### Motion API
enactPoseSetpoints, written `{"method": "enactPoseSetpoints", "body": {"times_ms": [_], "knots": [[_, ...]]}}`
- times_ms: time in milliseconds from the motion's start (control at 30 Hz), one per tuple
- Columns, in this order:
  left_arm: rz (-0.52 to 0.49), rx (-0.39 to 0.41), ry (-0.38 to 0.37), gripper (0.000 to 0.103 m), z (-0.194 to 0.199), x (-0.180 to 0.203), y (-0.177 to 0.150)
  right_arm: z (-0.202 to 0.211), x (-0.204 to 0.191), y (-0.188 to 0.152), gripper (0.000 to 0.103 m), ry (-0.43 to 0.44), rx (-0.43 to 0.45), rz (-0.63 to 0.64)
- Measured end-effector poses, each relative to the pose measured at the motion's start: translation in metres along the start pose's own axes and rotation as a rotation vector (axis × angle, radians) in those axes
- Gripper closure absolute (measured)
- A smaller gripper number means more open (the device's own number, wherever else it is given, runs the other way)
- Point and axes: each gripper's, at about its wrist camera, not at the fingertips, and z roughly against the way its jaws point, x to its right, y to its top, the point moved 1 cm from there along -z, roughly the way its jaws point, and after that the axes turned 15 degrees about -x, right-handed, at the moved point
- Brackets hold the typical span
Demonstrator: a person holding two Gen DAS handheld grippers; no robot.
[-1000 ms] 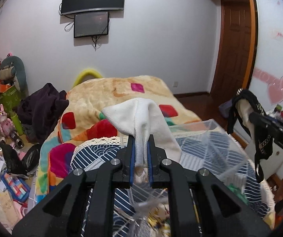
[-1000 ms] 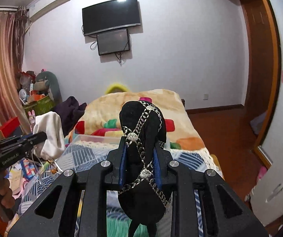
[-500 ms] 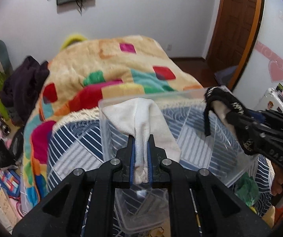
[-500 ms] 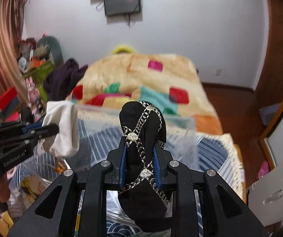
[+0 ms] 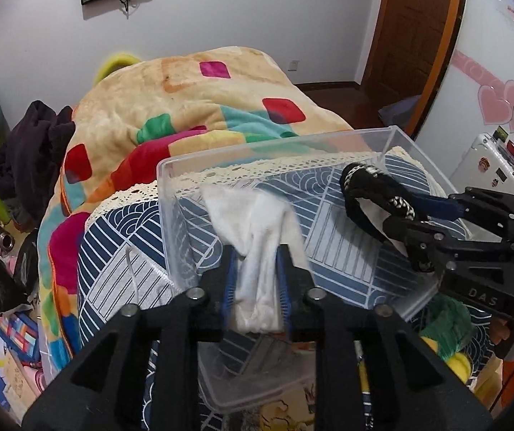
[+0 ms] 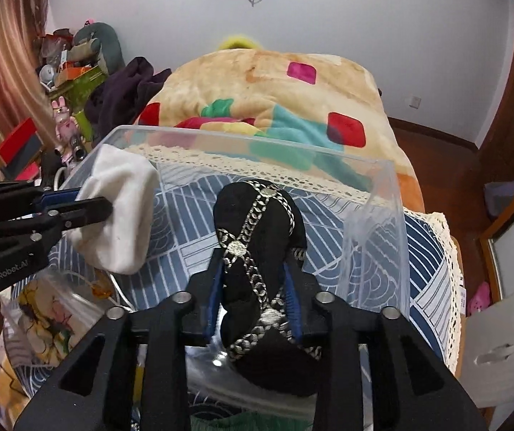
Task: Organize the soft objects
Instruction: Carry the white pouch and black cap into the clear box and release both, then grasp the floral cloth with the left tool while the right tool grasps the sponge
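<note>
White cloth, left wrist view: soft white folded cloth [image 5: 257, 248] sits between the blue-padded fingers of the left gripper [image 5: 256, 269], hanging over the clear rectangular plastic bin [image 5: 275, 143].
Left gripper, left wrist view: jaws are opening, a narrow gap each side, cloth between them but loose.
Bin, left wrist view: stands on the blue-and-white patterned bedspread [image 5: 113, 251], in front of the beige blanket with coloured squares [image 5: 192, 107].
Right gripper, left wrist view: right gripper [image 5: 397, 215] reaches in from the right over the bin with the black slipper with silver chain straps [image 5: 372, 190] between its tips.
Black slipper, right wrist view: slipper [image 6: 257, 248] stands upright between the blue pads of the right gripper [image 6: 253, 280], above the inside of the bin [image 6: 372, 165].
Right gripper, right wrist view: jaws are opening, slipper in the gap.
Left gripper, right wrist view: left gripper [image 6: 92, 201] enters from the left; white cloth [image 6: 120, 212] droops from its tip over the bin's left wall.
</note>
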Motion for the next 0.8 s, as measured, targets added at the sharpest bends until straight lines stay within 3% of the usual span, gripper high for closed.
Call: {"method": "enactPoseSetpoints", "body": {"times_ms": [200,333,400,467,533,667,800], "knots": [[-0.021,0.066,0.01,0.057,0.026,0.006,-0.011,0.024,0.0,-0.006,0.06,0.013,0.068,-0.004],[-0.025,0.145,0.054,0.052,0.05,0.01,-0.021,0.041,0.002,-0.009,0.049,0.017,0.128,-0.019],[-0.022,0.19,0.07,0.04,0.063,0.01,-0.027,0.052,0.003,-0.013,0.048,0.021,0.162,-0.024],[-0.025,0.23,0.081,0.039,0.076,0.012,-0.035,0.06,0.003,-0.017,0.044,0.013,0.188,-0.029],[-0.033,0.26,0.101,0.038,0.087,0.013,-0.044,0.068,0.002,-0.026,0.034,-0.001,0.223,-0.031],[-0.052,0.306,0.131,0.018,0.1,0.016,-0.064,0.079,0.0,-0.043,0.031,-0.015,0.268,-0.032],[-0.055,0.301,0.129,0.016,0.099,0.015,-0.083,0.083,-0.004,-0.056,0.03,-0.014,0.288,-0.038]]}}
